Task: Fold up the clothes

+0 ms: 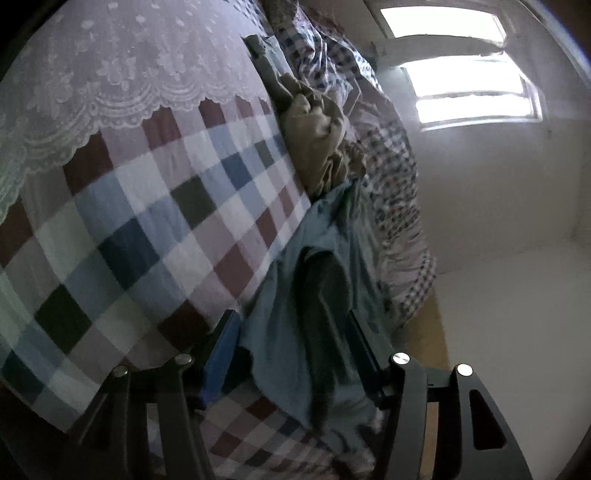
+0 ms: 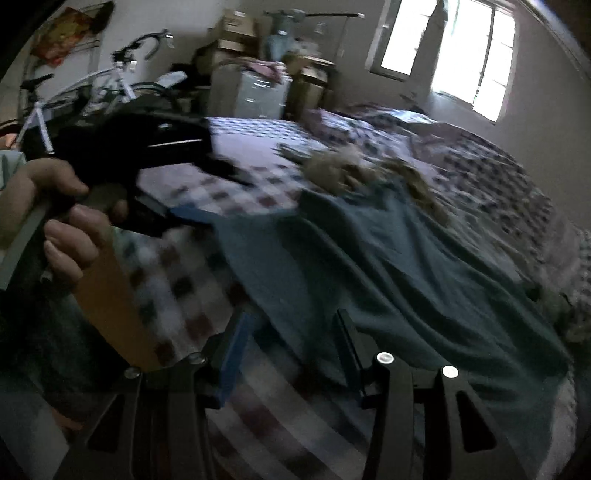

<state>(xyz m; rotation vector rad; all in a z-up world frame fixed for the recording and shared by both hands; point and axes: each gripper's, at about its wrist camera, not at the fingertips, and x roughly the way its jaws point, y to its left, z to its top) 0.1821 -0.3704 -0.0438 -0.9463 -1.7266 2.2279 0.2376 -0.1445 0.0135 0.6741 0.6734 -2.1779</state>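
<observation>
A teal garment (image 1: 325,236) (image 2: 388,266) lies spread over the checked bed cover (image 1: 147,229) (image 2: 177,266), its near edge hanging off the bed side. My left gripper (image 1: 291,314) stands open at the garment's left corner, with a loose fold of the cloth between its fingers. In the right wrist view a hand (image 2: 62,229) holds that left gripper (image 2: 225,201). My right gripper (image 2: 294,314) is open too, at the garment's near edge, which runs between its fingers. A crumpled tan garment (image 1: 317,136) (image 2: 343,170) sits just beyond the teal one.
A white lace cloth (image 1: 110,66) covers the bed's far part. A bunched checked quilt (image 1: 391,166) (image 2: 480,166) lies along the wall side under a bright window (image 2: 461,55). A bicycle (image 2: 110,81) and stacked boxes (image 2: 236,33) stand behind the bed.
</observation>
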